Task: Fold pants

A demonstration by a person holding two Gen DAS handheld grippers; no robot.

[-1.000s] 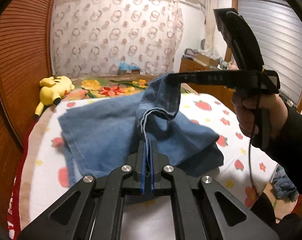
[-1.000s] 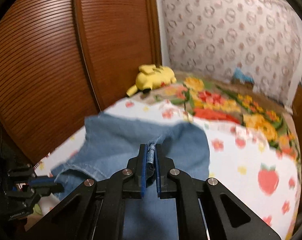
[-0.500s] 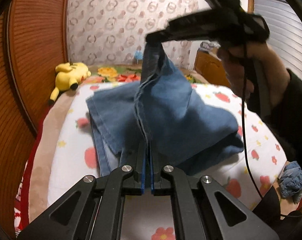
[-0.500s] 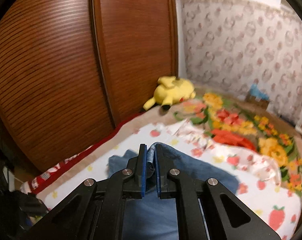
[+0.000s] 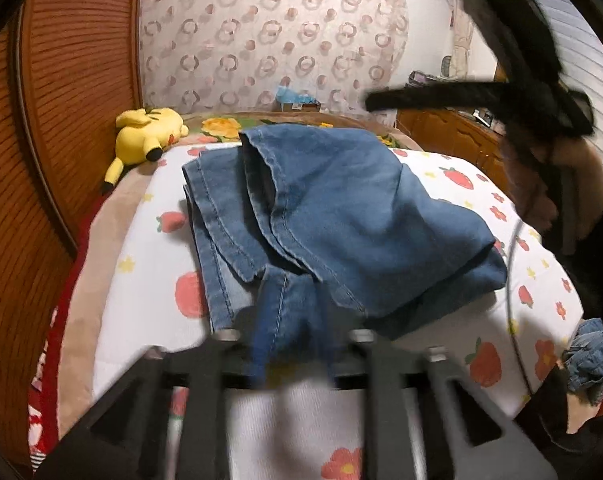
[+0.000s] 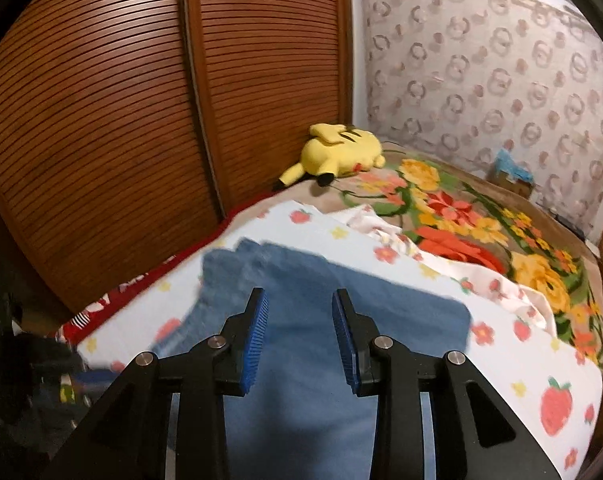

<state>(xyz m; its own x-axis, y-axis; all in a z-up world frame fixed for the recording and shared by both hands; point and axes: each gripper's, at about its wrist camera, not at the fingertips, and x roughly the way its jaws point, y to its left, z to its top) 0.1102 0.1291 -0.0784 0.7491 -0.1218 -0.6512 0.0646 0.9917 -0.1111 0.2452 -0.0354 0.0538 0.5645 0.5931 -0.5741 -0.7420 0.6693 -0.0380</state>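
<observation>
The blue denim pants (image 5: 341,216) lie in a loose folded heap on the strawberry-print sheet (image 5: 141,288). In the left wrist view a flap of denim drapes over my left gripper (image 5: 291,340), whose jaws are blurred and look spread apart. My right gripper (image 5: 371,101) hovers empty above the far end of the pants, blurred, in a hand. In the right wrist view its blue-padded jaws (image 6: 299,344) stand wide open above the pants (image 6: 321,320).
A yellow plush toy (image 5: 147,138) lies at the bed's far left, also in the right wrist view (image 6: 341,154). Slatted wooden wardrobe doors (image 6: 121,120) run along the left. A floral blanket (image 6: 481,220) covers the far bed. A denim bundle (image 5: 591,354) lies on the floor at right.
Both grippers have opened and let go of the pants. The lifted denim has dropped into a heap on the bed. The right gripper has moved up and away to the right.
</observation>
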